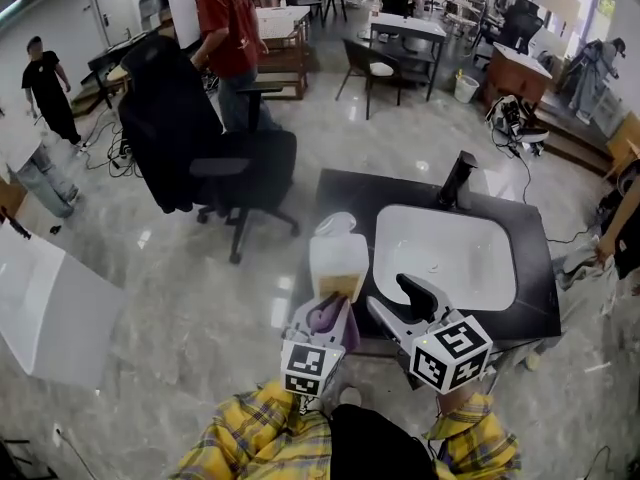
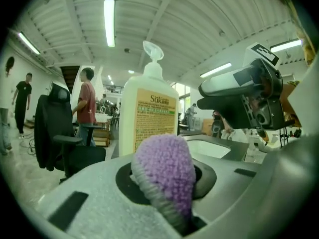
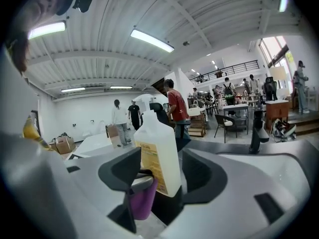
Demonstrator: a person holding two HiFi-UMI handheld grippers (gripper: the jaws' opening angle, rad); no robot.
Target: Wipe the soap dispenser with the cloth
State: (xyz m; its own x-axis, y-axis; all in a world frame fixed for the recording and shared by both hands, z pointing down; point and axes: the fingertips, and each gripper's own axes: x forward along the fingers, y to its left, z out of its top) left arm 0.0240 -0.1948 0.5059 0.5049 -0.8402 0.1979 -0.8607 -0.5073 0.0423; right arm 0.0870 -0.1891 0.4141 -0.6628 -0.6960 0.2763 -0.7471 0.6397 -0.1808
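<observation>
The soap dispenser [image 1: 338, 258] is a white pump bottle with yellowish liquid. It stands on the dark counter [image 1: 352, 194], left of the white sink [image 1: 480, 273]. My left gripper [image 1: 327, 315] is just in front of the bottle, shut on a purple cloth [image 1: 325, 317]. In the left gripper view the cloth [image 2: 167, 171] bulges between the jaws, close to the bottle [image 2: 148, 111]. My right gripper [image 1: 412, 298] is open at the sink's front edge, right of the bottle. In the right gripper view the bottle [image 3: 158, 153] shows ahead in the gap of the right gripper [image 3: 164, 180].
A black faucet [image 1: 457, 180] stands behind the sink. A black office chair [image 1: 205, 143] sits on the floor left of the counter, with a person in a red shirt [image 1: 228, 28] behind it. Tables and chairs fill the far room.
</observation>
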